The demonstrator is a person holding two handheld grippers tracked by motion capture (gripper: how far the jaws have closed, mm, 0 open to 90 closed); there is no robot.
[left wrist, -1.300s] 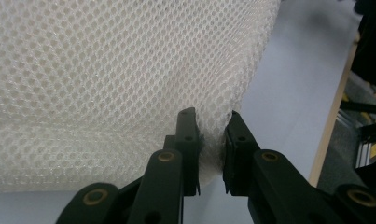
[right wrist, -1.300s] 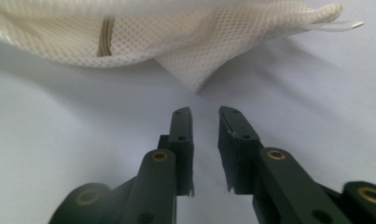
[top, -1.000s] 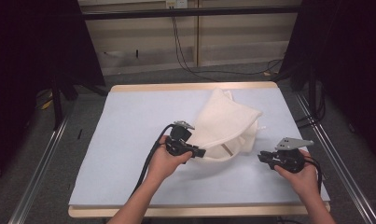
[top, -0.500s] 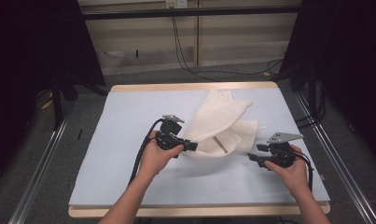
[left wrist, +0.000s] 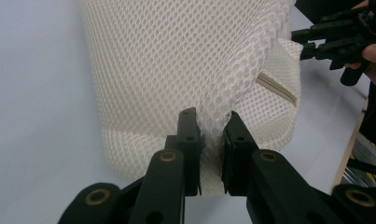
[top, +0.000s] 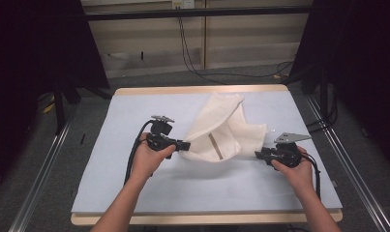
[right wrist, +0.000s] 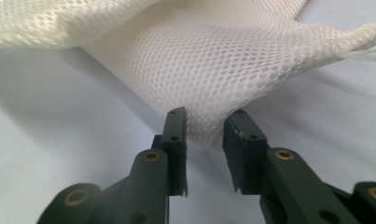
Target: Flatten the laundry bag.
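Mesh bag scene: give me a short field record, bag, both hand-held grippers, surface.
item: white mesh bag, partly folded, lying on the table
left hand-held gripper: shut on a pinch of the bag's mesh
right hand-held gripper: jaws have just been closing; bag corner between them, slight gap on one side, not clamped
surface: light blue table cover

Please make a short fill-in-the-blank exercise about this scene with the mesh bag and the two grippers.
1. The left gripper is shut on the white ____ bag.
2. A corner of the bag lies between the jaws of the ____ gripper.
3. The bag lies on a pale ____ table.
4. Each gripper is held in a person's ____.

Missing words: mesh; right; blue; hand
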